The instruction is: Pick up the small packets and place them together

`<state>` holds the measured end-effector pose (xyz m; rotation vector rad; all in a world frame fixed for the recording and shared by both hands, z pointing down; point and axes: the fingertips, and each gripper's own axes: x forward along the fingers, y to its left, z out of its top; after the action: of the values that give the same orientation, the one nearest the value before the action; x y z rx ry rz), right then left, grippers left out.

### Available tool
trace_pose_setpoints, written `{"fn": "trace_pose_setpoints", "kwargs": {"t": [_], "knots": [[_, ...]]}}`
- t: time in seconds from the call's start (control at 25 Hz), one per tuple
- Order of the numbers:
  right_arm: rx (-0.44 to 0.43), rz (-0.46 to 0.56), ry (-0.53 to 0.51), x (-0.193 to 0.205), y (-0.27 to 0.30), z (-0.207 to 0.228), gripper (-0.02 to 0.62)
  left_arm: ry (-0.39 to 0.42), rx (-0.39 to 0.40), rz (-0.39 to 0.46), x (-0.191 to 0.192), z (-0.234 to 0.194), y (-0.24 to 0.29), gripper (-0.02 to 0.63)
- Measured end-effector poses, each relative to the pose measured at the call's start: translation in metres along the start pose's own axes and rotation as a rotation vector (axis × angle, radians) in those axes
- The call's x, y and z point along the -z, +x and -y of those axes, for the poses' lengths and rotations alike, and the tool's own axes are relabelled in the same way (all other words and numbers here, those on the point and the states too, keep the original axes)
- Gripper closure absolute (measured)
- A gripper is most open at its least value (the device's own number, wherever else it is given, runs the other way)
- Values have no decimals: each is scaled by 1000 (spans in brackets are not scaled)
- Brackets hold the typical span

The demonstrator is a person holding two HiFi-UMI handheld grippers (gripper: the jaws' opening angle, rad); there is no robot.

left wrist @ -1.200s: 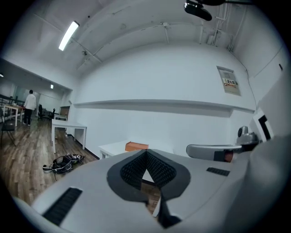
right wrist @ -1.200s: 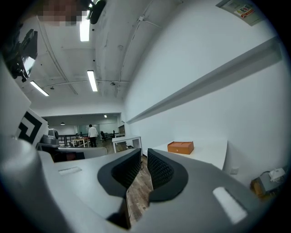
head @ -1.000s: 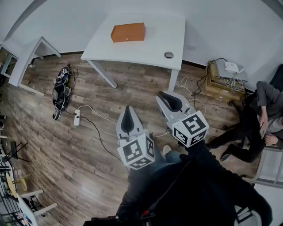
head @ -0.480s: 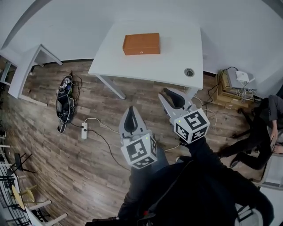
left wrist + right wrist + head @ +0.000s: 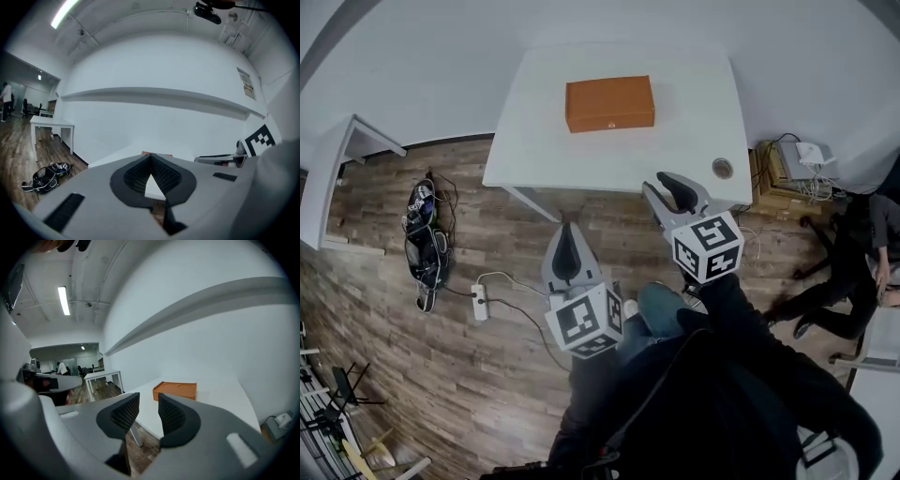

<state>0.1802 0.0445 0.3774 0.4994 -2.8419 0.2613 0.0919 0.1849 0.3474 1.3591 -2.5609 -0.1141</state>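
Faced a white table (image 5: 544,141) bearing an orange box (image 5: 609,103) near its middle. Held the left gripper (image 5: 566,234) over wooden floor (image 5: 441,375), short of the table's near edge. Held the right gripper (image 5: 667,183) at that edge, near a round grommet (image 5: 723,168); had just been opening its jaws, with nothing between them. Took in a power strip (image 5: 480,302) and dark bag (image 5: 422,246) at left, a seated person (image 5: 853,281) at far right.

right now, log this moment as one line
left gripper shut, empty | right gripper jaws just been opening, nothing between | orange box on white table | no packets in view
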Motion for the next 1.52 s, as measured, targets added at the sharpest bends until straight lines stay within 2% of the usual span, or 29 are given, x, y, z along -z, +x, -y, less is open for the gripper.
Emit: {"fn": "trace_pose_setpoints", "kwargs": {"t": [0.28,0.52,0.72,1.0,1.12,1.28,1.36,1.52], "knots": [[99,-108,11,11,92,41,476,10,47,-118,20,-30,91,607],[186,-265,66,30,184,94,446,40,86,-262,30,-47,200,607],[245,-380,103,58,237,115,446,74,166,-379,51,-49,272,607],[340,-489,162,85,281,132,446,183,323,-516,72,-43,344,607],[424,-518,186,90,292,143,446,240,422,-593,82,-40,376,607],[538,-541,220,95,300,148,448,368,548,-683,92,-38,404,607],[583,-549,231,96,303,148,453,437,601,-684,90,-37,412,607],[645,-552,240,101,308,145,517,526,689,-681,89,-36,416,607]]}}
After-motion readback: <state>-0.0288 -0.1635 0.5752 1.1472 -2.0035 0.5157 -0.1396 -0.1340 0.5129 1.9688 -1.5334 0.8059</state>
